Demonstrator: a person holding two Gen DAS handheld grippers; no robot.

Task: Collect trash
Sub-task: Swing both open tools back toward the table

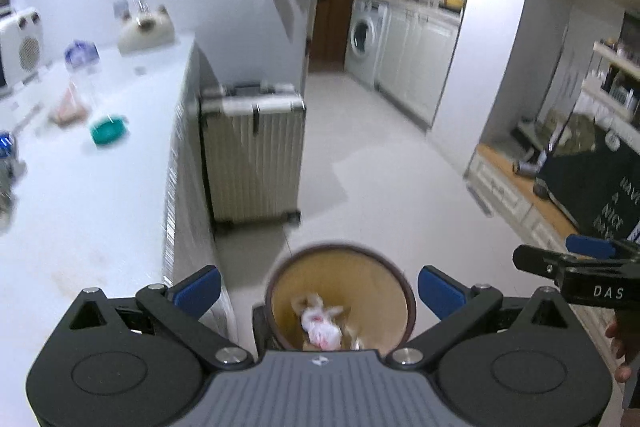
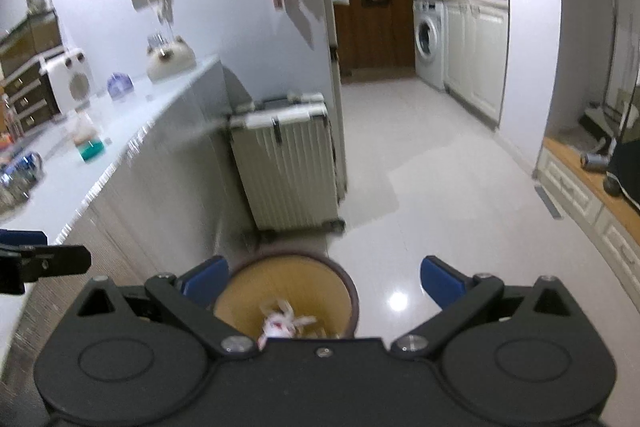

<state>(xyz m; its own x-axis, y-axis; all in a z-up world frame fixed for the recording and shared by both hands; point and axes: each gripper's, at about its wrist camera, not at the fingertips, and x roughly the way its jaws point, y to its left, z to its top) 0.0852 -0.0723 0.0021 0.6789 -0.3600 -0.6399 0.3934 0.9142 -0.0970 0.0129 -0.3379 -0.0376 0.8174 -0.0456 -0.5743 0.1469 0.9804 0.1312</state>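
Hovering over round bin [image 1: 340, 293] on the floor [image 1: 380, 155] beside tabletop [image 1: 92, 195], left gripper [image 1: 320, 293] and right gripper [image 2: 324, 285] fingers wide apart and empty, crumpled white trash [image 1: 320, 327] lying inside bin.

"DAS" on right gripper [image 1: 576, 259]; dark mat [image 1: 600, 187]: seemingly "HAVE A NICE DAY".
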